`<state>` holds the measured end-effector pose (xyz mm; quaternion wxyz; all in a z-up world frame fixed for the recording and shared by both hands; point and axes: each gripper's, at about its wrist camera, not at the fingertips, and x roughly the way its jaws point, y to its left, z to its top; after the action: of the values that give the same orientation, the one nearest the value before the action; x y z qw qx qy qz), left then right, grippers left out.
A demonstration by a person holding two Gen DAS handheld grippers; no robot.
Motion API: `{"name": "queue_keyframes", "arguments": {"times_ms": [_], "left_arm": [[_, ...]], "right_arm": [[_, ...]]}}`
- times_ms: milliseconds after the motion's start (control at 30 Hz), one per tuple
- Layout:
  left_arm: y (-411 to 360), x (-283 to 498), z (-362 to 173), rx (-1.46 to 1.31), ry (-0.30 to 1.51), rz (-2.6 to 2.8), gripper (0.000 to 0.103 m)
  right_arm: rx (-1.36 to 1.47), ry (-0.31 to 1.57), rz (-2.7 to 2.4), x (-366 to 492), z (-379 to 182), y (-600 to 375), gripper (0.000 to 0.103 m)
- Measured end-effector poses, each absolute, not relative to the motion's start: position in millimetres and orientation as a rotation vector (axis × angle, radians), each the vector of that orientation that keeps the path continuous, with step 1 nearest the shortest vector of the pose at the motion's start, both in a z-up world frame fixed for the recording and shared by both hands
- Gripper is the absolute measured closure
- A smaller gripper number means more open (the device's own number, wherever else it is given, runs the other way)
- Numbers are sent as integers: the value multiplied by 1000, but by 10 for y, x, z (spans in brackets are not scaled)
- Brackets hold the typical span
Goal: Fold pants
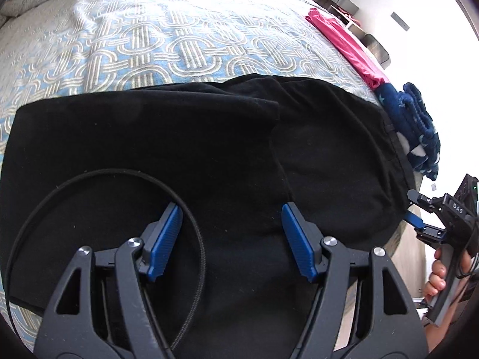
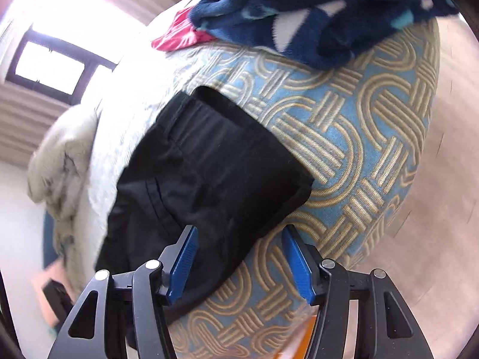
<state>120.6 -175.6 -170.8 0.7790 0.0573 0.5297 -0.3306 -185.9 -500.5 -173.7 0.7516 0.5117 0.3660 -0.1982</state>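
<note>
Across the lower two thirds of the left wrist view lie the black pants, already doubled on the patterned bedspread, one layer's edge curving down the frame's centre. Risk, as a judgement: the upper layer is loose and unpinned, so dragging a pad across it could slide it off alignment; the black cable looping over the cloth at lower left could also snag a fold. At the right edge the pants end close to the bed's edge, beside a navy fleece garment and a pink garment; a careless pull might tip cloth off the bed or catch the fleece.

Left gripper: blue pads spread wide, hovering above the pants, pinching nothing. Right gripper: likewise spread wide; its left pad overlaps the pants' lower edge at the frame's bottom centre, whether touching cannot be told.
</note>
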Motion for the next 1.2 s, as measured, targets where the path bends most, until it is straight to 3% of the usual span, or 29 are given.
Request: {"name": "queue_keyframes", "arguments": {"times_ms": [600, 700, 800, 833, 867, 900, 1033, 1200], "left_arm": [[-1926, 1102, -1469, 115, 1142, -778, 34], [-2084, 1065, -1449, 141, 1137, -799, 34], [-2194, 1037, -1402, 165, 1122, -809, 34], [-2204, 1040, -1388, 171, 1117, -808, 34], [-2235, 1051, -1367, 177, 1111, -808, 34], [-2270, 1075, -1353, 177, 1111, -808, 34], [-2503, 1181, -1361, 143, 1160, -832, 34], [-2993, 1105, -1317, 168, 1156, -910, 34]], "right_arm": [[838, 857, -497, -1597, -1314, -5316, 43], [734, 899, -248, -1162, -1296, -5374, 34], [673, 992, -270, -826, -1476, -5519, 34], [715, 1017, -266, -787, -1551, -5566, 44], [750, 1001, -251, -799, -1561, -5582, 81], [753, 981, -252, -856, -1504, -5569, 93], [767, 807, -77, -1230, -1166, -5365, 99], [640, 821, -1, -1339, -1086, -5048, 98]]}}
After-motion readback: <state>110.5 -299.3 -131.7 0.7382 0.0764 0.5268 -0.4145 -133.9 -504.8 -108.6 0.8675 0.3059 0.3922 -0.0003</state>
